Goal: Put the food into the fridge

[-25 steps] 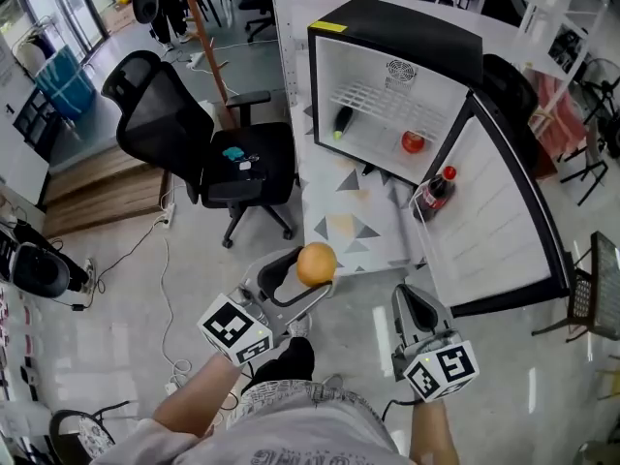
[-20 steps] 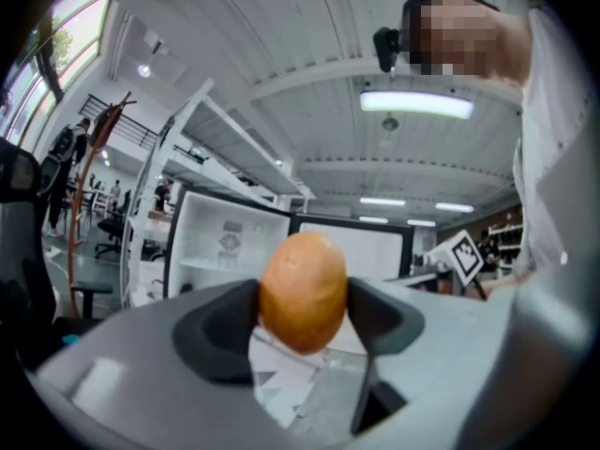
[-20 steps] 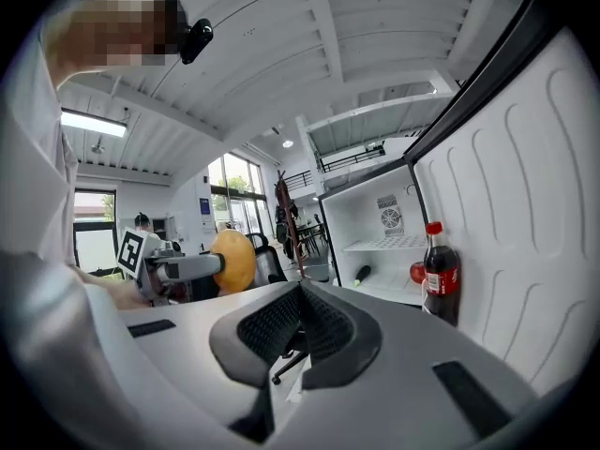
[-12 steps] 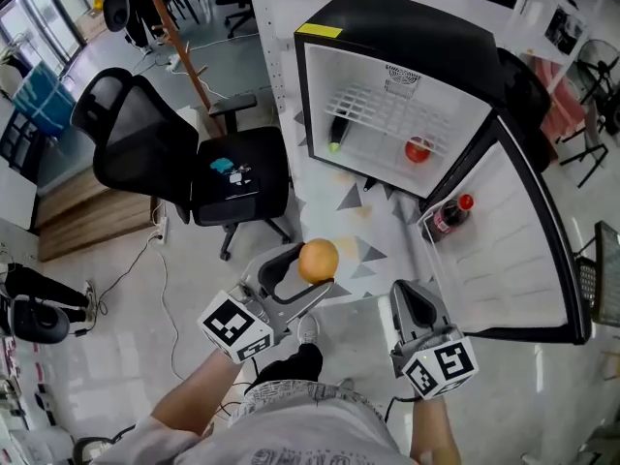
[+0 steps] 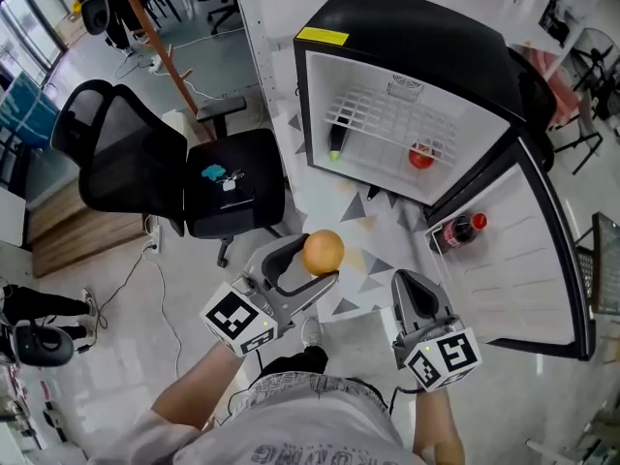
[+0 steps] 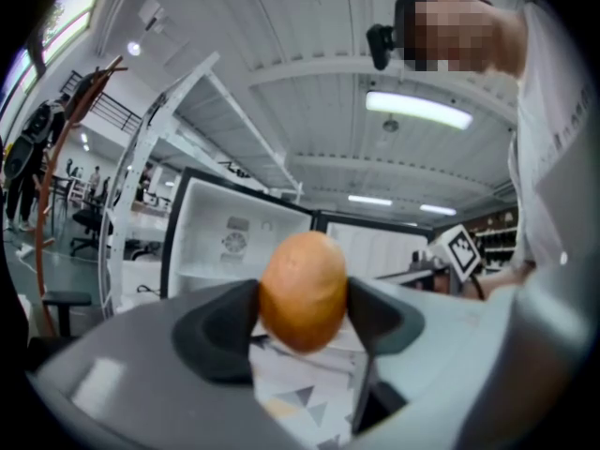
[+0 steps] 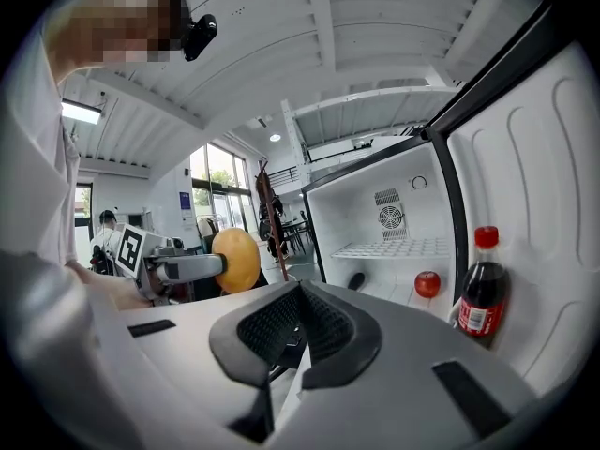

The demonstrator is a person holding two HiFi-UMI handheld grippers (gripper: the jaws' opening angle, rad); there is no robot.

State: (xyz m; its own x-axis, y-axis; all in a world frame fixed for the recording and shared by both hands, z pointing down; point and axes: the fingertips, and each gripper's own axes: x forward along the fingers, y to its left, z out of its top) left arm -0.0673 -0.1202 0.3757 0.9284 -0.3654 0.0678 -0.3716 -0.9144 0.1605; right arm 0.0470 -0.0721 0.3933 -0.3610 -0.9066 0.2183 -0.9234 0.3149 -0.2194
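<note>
The left gripper (image 5: 308, 271) pinches an orange (image 5: 323, 251) between its two jaws. The jaws press on the sides of the fruit, so it sits high and free above the floor, in front of the fridge (image 5: 407, 37) and a little to the left of its opening. I think it is held like this so that it can go straight in without touching anything.

The right gripper (image 5: 413, 296) has its jaws pressed together with nothing between them. It hangs in front of the fridge, near the open door (image 5: 504, 260), and seems only to wait.

The door stands wide open to the right of the fridge, which leaves the whole inside reachable. A cola bottle (image 5: 463, 229) stands upright in the door rack. Inside the fridge, under the wire shelf (image 5: 387, 114), a small red fruit (image 5: 420, 158) lies at the right and a dark long thing with a green end (image 5: 335, 143) lies at the left; what kind it is I cannot tell. The space between these two is free, and also the shelf is bare, so the orange probably has room in both places. The task is partly done.
</note>
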